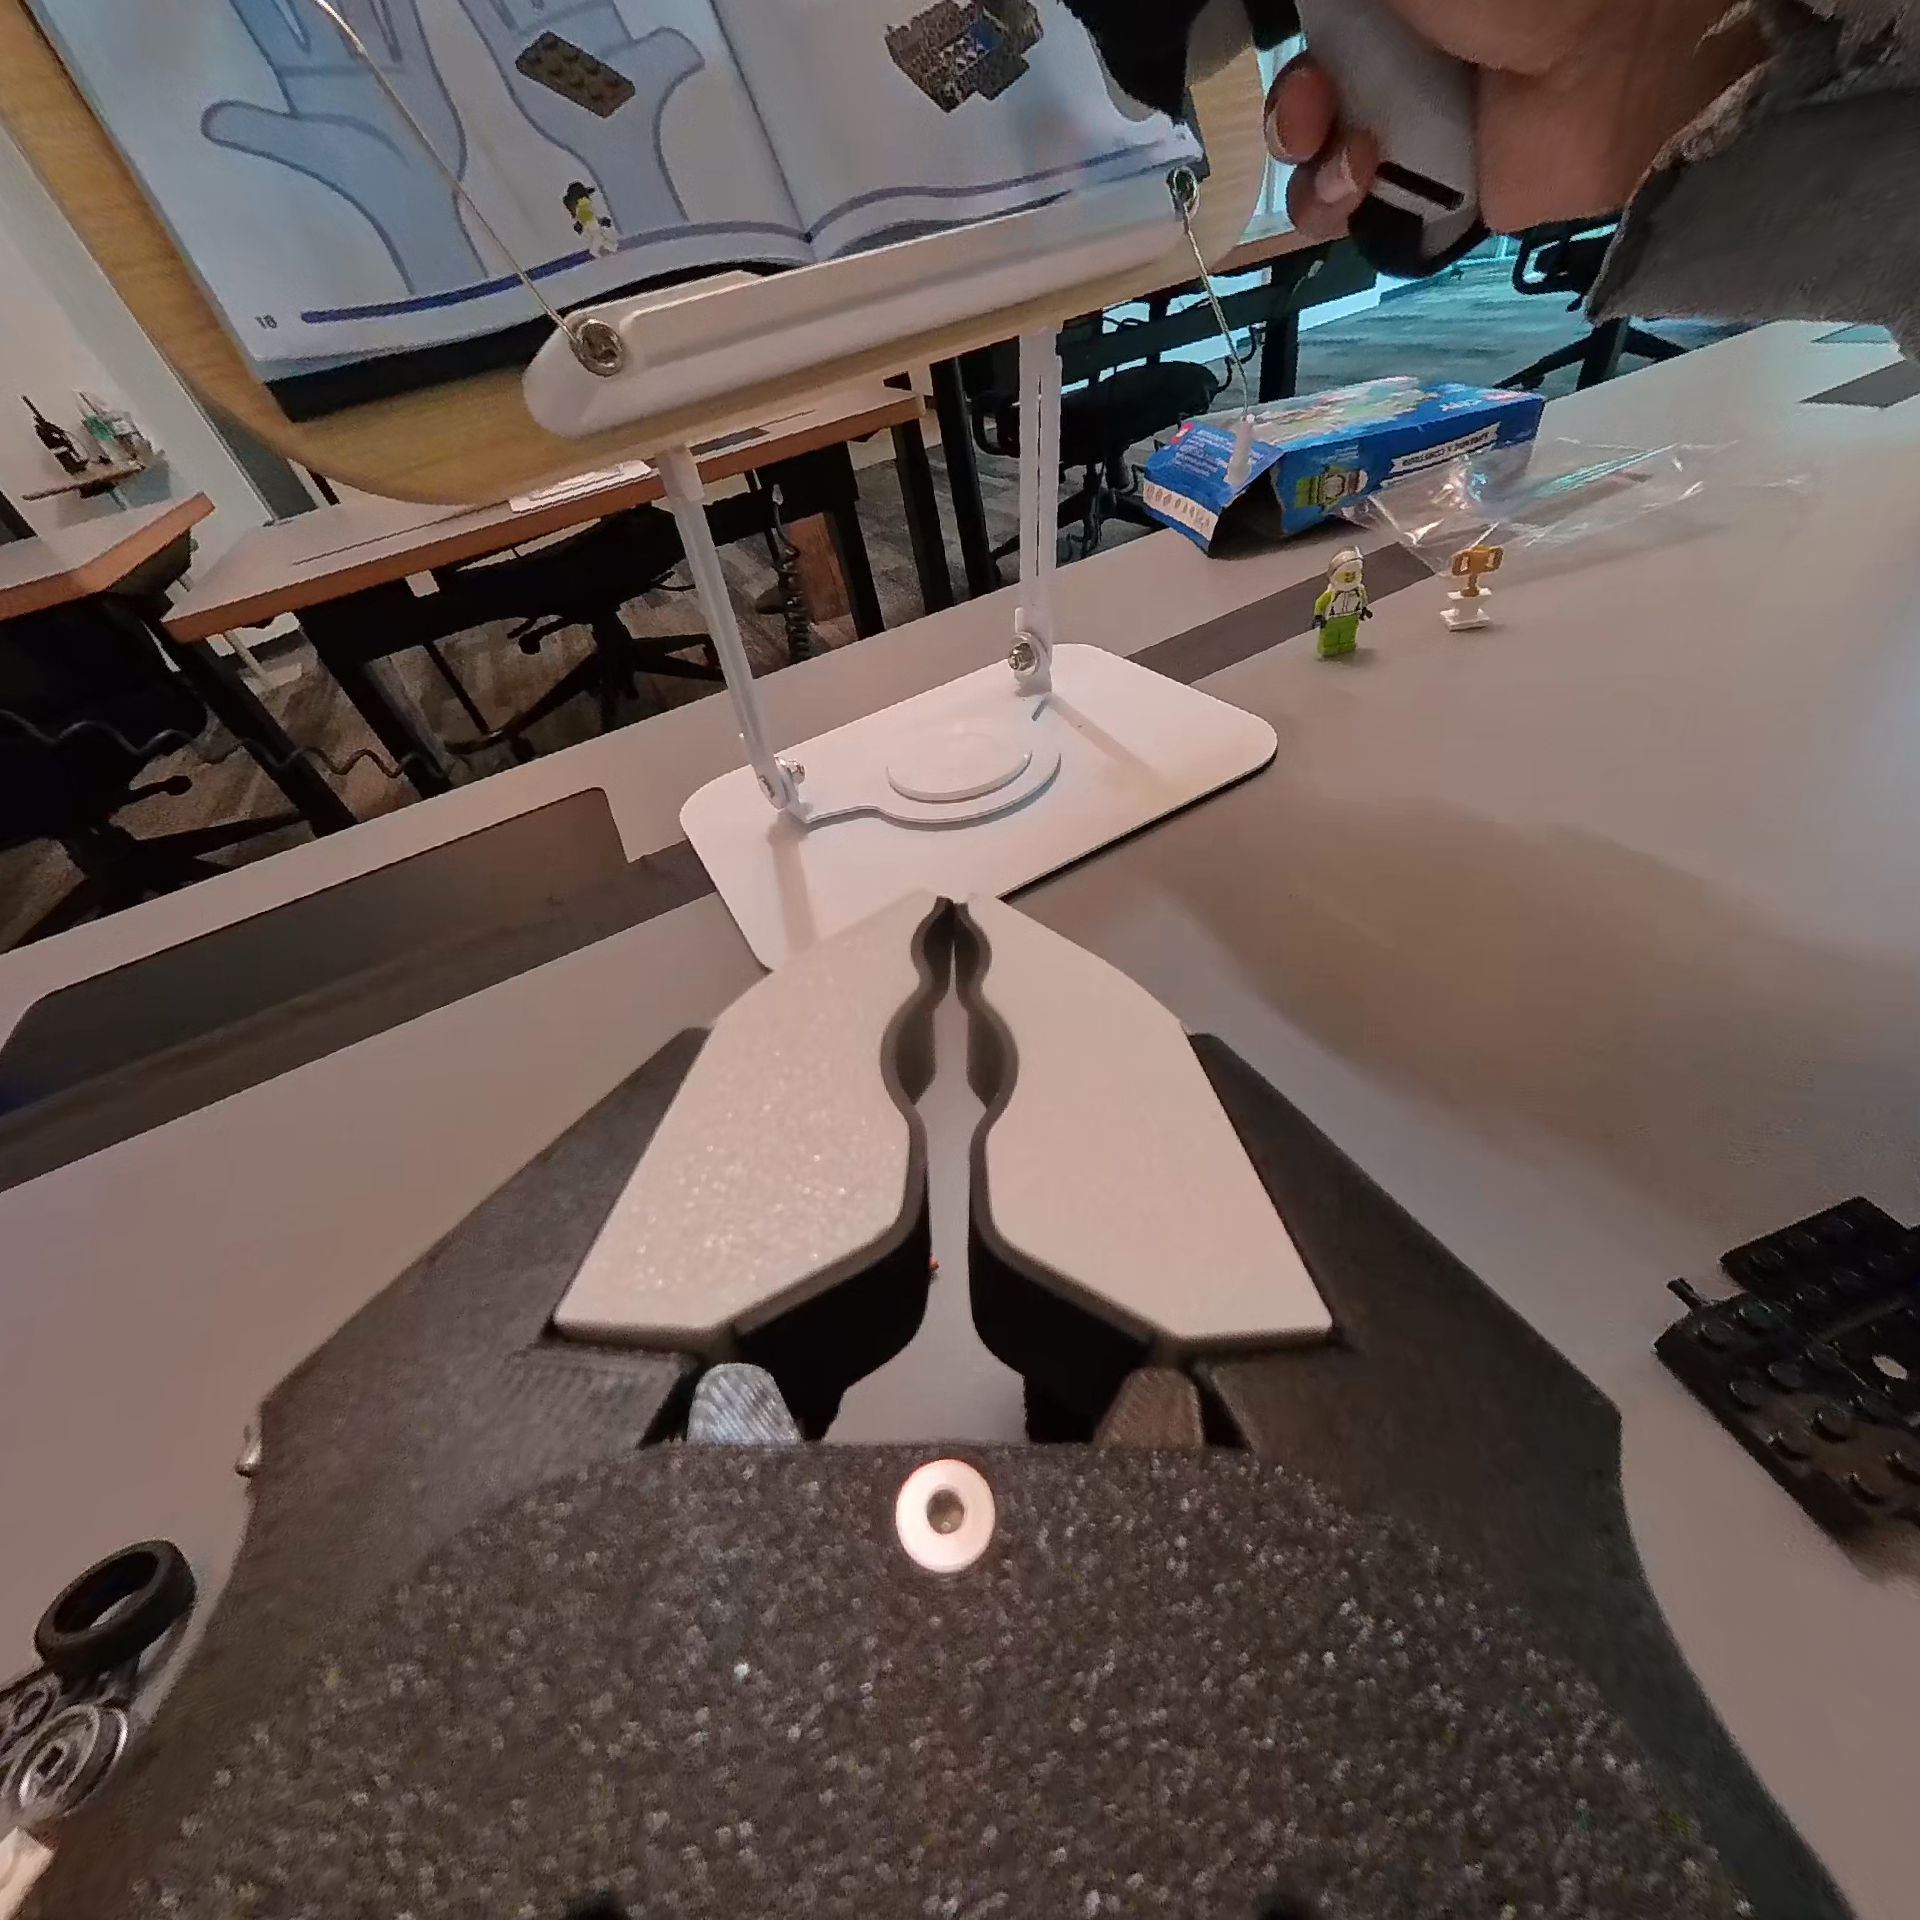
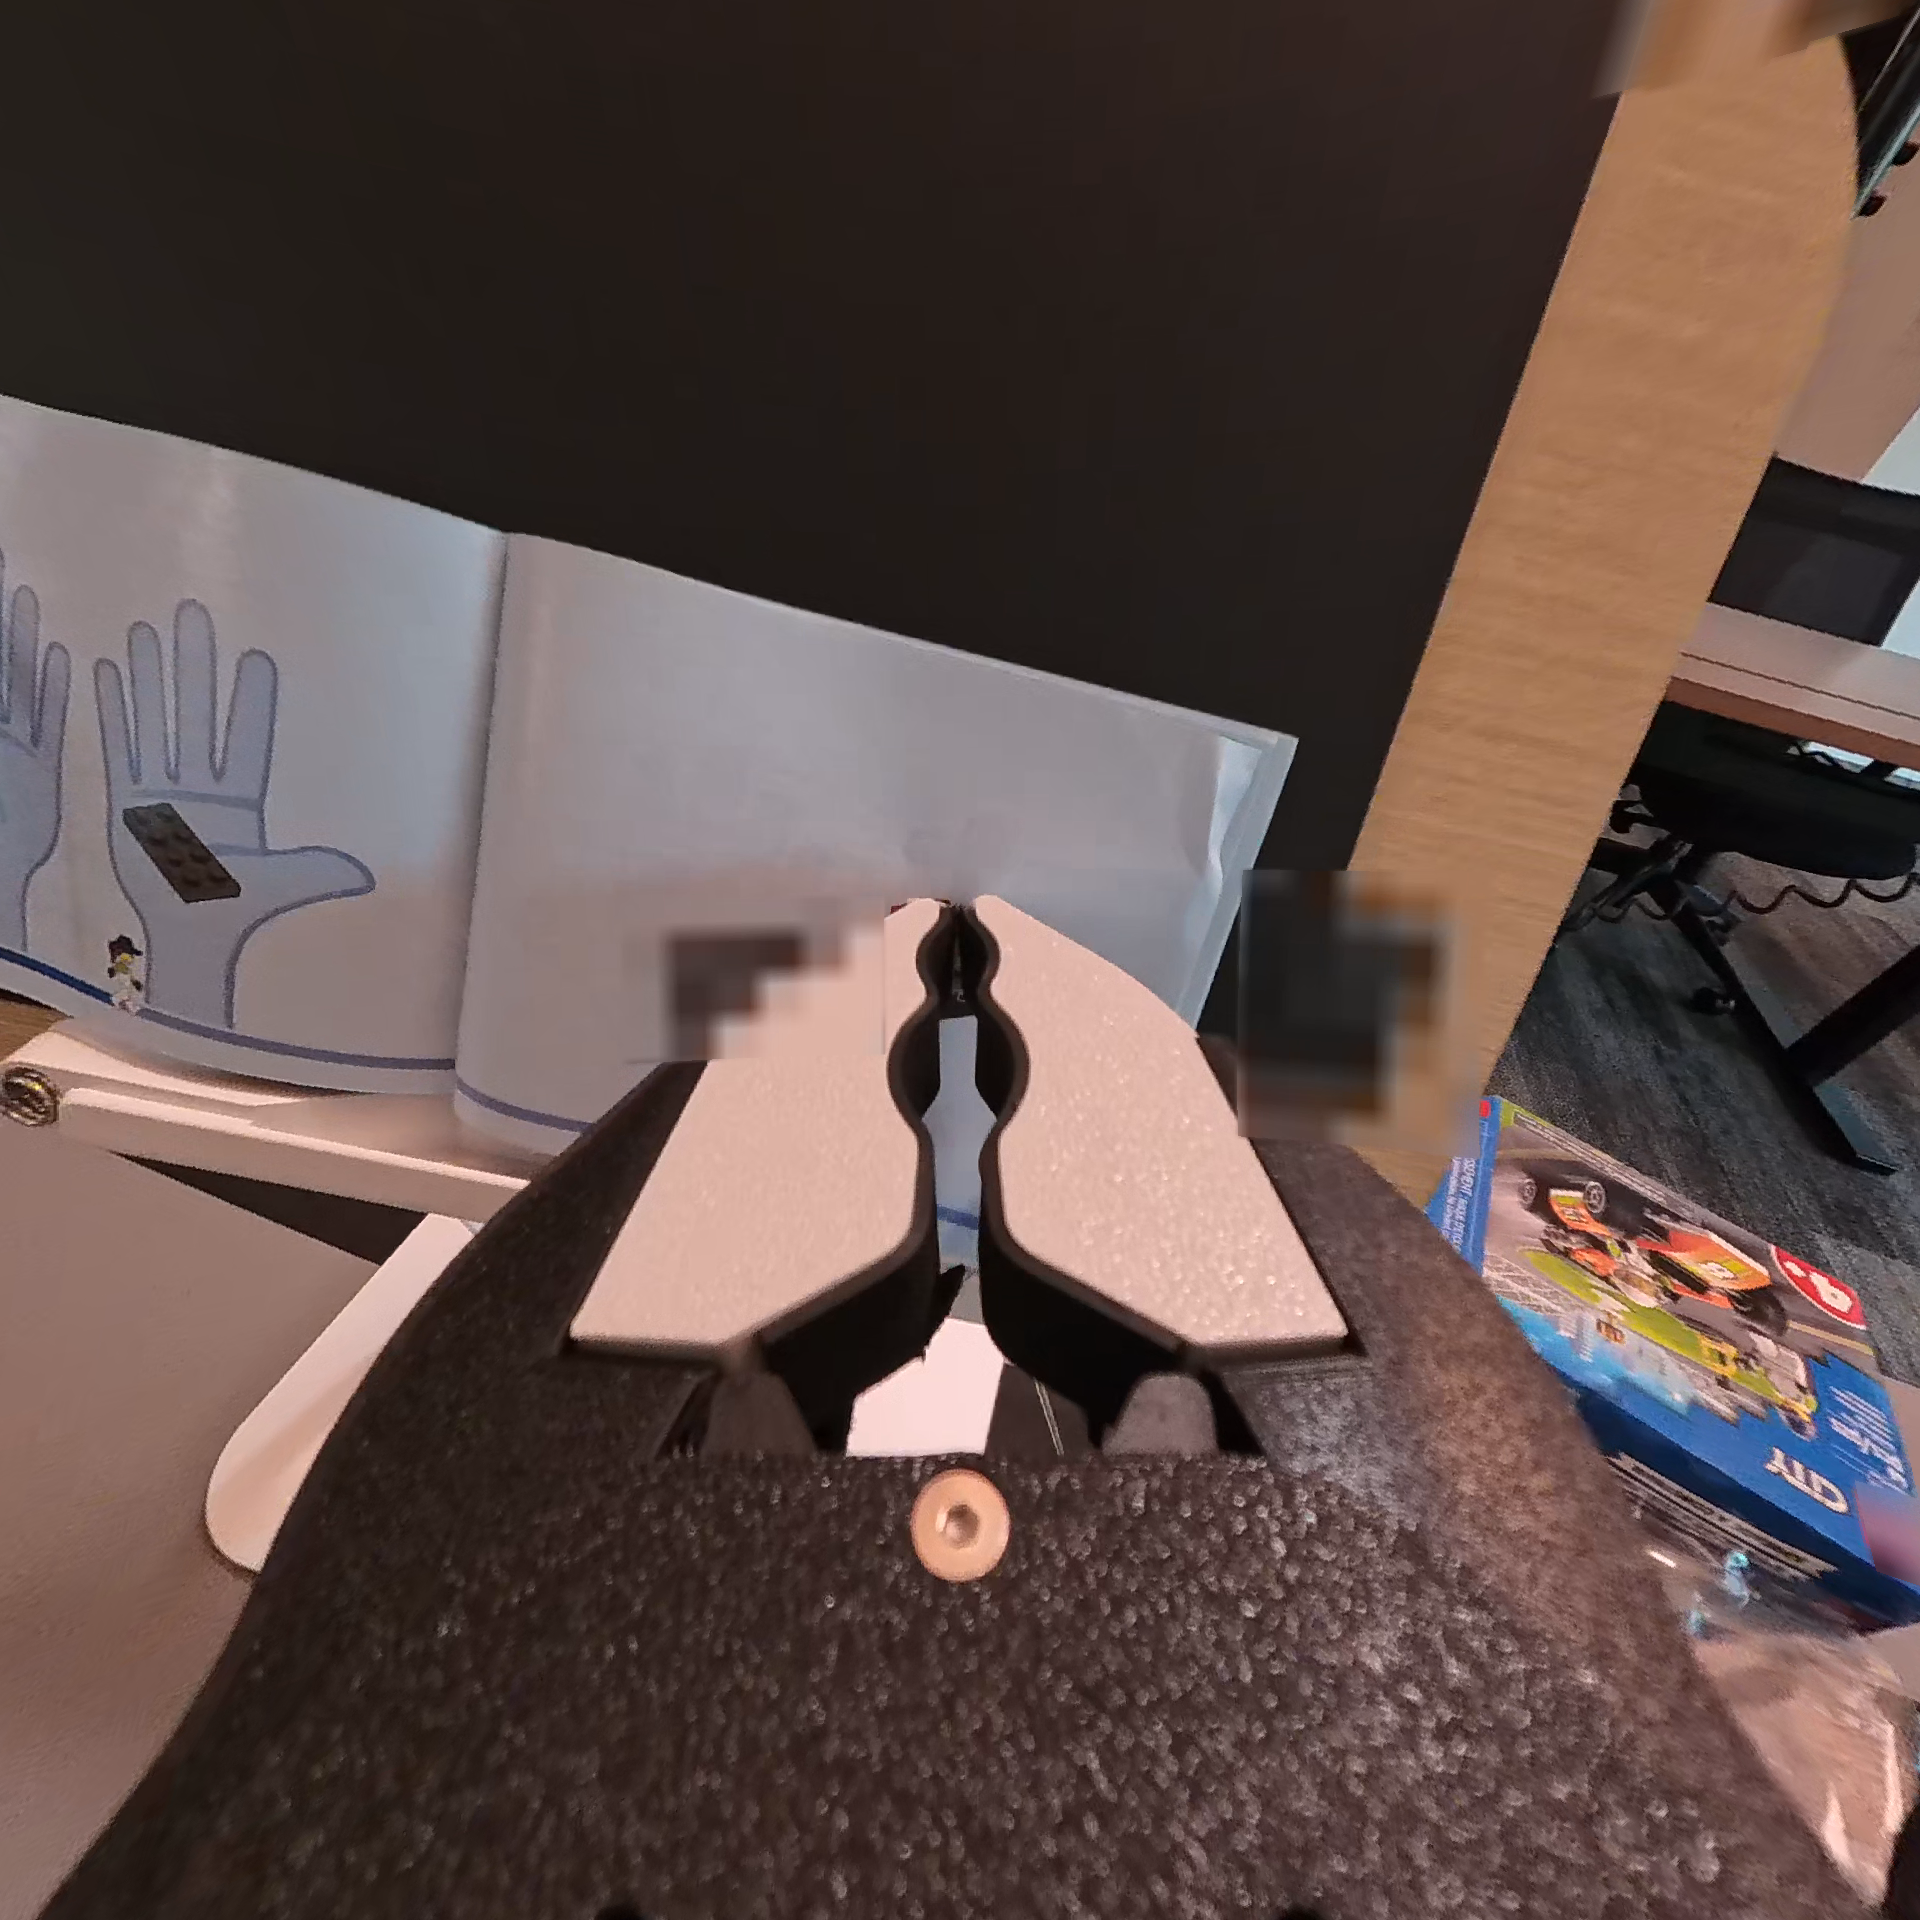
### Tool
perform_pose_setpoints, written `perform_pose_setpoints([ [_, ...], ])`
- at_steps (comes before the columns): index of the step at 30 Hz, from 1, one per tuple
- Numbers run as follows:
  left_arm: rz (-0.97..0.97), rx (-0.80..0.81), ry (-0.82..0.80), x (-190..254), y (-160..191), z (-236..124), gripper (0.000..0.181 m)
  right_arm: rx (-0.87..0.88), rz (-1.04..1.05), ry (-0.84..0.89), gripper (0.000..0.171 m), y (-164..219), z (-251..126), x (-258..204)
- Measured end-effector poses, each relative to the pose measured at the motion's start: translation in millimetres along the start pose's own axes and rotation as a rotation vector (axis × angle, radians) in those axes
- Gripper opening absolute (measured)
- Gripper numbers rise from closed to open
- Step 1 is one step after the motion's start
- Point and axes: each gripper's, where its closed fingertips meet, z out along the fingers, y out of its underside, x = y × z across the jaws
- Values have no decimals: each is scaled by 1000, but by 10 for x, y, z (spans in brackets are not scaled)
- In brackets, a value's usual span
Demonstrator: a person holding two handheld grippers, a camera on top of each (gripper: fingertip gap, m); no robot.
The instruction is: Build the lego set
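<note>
My left gripper (image 1: 954, 920) is shut and empty, low over the grey table (image 1: 1455, 987), with its tips at the near edge of the white book stand base (image 1: 1143, 769). The instruction booklet (image 1: 644, 135) lies open on the stand. My right gripper (image 2: 958, 916) is shut, its tips at the booklet's right page (image 2: 831, 790); I cannot tell whether a sheet is pinched. It also shows in the left wrist view (image 1: 1392, 197), held by a hand at the top right. Black joined Lego plates (image 1: 1808, 1351) lie to the right. Black tyres (image 1: 114, 1600) lie at the lower left.
A lime minifigure (image 1: 1345, 603) and a small gold trophy (image 1: 1473, 592) stand behind the stand base. A blue Lego box (image 1: 1351, 457) and a clear plastic bag (image 1: 1621, 488) lie at the back; the box also shows in the right wrist view (image 2: 1662, 1382). Desks and chairs stand beyond the table.
</note>
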Motion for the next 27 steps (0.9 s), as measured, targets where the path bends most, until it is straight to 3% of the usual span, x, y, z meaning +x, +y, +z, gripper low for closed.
perform_pose_setpoints([
  [7,1,-2,1,-1,3,-1,0,7,-2,-9,1,-9,-27,-1],
  [11,0,1,-1,-10,-6,-8,0,26,-8,-59,1,32,-256,-97],
  [18,8,1,3,19,-10,-16,0,-38,-123,-320,0,651,-1165,-635],
  [27,51,1,101,277,-69,-60,0,-249,-185,-603,0,1596,-2328,-1073],
])
